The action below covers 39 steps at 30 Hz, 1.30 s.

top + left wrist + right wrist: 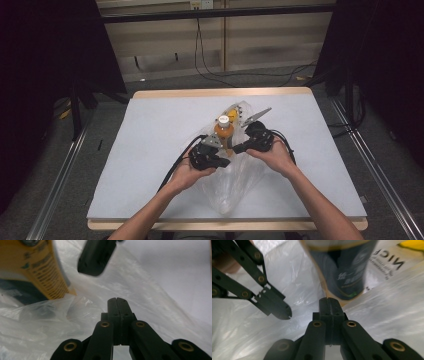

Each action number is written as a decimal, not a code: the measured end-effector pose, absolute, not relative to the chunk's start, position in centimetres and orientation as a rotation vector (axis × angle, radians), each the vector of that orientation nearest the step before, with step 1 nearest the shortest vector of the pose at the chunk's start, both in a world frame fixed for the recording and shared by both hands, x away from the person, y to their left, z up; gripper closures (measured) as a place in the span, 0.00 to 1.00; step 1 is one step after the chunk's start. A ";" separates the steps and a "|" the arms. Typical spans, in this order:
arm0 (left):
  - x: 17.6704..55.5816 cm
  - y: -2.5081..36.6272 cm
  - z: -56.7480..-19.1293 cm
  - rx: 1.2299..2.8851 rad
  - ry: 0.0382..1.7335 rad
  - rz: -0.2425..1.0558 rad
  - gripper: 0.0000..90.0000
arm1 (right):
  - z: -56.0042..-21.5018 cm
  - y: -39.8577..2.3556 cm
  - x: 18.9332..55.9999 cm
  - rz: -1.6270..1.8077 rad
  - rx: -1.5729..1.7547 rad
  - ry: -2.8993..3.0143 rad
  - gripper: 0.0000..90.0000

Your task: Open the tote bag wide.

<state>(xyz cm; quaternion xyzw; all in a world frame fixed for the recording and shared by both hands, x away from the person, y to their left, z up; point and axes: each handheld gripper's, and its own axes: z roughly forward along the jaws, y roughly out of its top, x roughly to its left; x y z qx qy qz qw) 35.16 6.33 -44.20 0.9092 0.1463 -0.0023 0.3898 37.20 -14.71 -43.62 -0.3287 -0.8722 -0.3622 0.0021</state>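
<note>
Both jaws clenched, left gripper (223,161) and right gripper (239,148) pinching thin slippery clear bag (240,182) near upright orange bottle (223,131); I'd grip bunched film, it tears.

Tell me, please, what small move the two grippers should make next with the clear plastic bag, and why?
Probably draw the two grippers slightly apart to widen the bag's mouth. The left gripper and right gripper both have jaws closed, seemingly pinching the clear plastic bag film close together, and the orange bottle with a white cap stands upright right beside them at the opening. Whether film is truly clamped isn't certain.
</note>
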 end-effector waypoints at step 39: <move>39.0 14.2 -47.7 2.317 0.662 0.113 1.00 | -47.6 -18.5 37.7 -1.086 -1.194 -2.756 1.00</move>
